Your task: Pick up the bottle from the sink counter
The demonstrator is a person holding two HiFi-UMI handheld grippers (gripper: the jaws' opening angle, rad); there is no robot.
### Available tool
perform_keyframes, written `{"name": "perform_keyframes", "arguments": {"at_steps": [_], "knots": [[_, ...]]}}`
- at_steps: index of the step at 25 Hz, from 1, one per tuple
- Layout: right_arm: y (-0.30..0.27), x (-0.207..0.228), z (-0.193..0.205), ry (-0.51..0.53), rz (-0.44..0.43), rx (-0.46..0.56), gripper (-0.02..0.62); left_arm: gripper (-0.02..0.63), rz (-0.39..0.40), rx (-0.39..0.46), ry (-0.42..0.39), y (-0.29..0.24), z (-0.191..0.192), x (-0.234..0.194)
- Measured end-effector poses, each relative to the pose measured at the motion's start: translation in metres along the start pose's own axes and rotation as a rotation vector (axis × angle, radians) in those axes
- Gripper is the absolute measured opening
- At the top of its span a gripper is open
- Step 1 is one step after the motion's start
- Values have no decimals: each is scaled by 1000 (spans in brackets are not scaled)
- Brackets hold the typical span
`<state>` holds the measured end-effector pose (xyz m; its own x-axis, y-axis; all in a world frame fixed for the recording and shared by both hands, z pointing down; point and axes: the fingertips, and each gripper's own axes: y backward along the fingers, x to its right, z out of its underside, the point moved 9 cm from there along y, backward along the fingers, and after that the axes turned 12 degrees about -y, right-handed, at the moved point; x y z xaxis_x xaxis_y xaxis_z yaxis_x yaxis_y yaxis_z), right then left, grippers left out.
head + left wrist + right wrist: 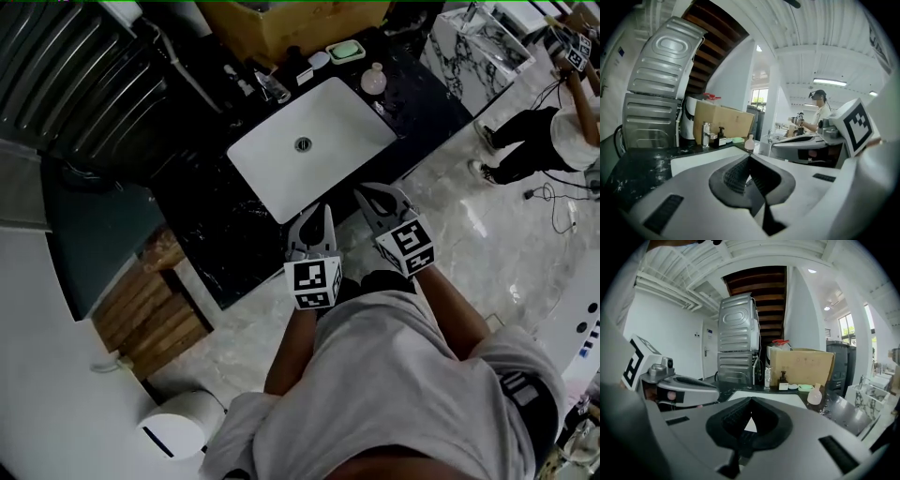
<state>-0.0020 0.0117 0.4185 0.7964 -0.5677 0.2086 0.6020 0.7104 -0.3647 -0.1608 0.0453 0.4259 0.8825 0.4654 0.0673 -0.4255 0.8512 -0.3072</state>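
Note:
A pale pink flask-shaped bottle stands on the black sink counter, just right of the white basin. It shows small and far off in the left gripper view and in the right gripper view. Both grippers hover side by side over the counter's near edge, well short of the bottle. The left gripper has its pads together and holds nothing. My right gripper is shut and empty too.
At the counter's back stand a faucet, a dark pump bottle, a green soap dish and a cardboard box. A marble-patterned unit and a person are at right. A wooden crate and a white bin sit at left.

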Motion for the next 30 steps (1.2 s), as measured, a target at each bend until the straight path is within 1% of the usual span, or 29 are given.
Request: {"name": "perform_keyframes", "arguments": {"at_steps": [2,4,7,9,12,17,20,22,25,28,30], "knots": [[-5,12,-5,-25,32,11,9,14,42,26,-22,-16,-9,6],[-6,25,-10,-37,57,23,9,12,69,39,-25,-25,-14,10],[-8,50,-16,-32,97,30,9,12,72,21,-18,-39,-16,15],[-15,70,-18,-46,118,29,9,12,75,5,-22,-54,-19,16],[-33,100,-25,-63,128,45,9,12,78,-2,-55,-83,-27,15],[-65,149,-35,-45,76,36,9,13,30,-72,-66,-130,-29,3],[-71,182,-46,-23,58,44,9,12,15,-83,-71,-158,-38,1],[-79,205,-52,-26,58,50,9,12,13,-91,-68,-182,-44,-1],[-88,235,-54,-33,49,34,9,13,25,-126,-58,-210,-48,1],[-96,260,-52,-19,21,26,9,12,29,-152,-62,-233,-51,7],[-105,277,-50,-3,-6,41,9,12,19,-162,-50,-247,-50,8]]}}
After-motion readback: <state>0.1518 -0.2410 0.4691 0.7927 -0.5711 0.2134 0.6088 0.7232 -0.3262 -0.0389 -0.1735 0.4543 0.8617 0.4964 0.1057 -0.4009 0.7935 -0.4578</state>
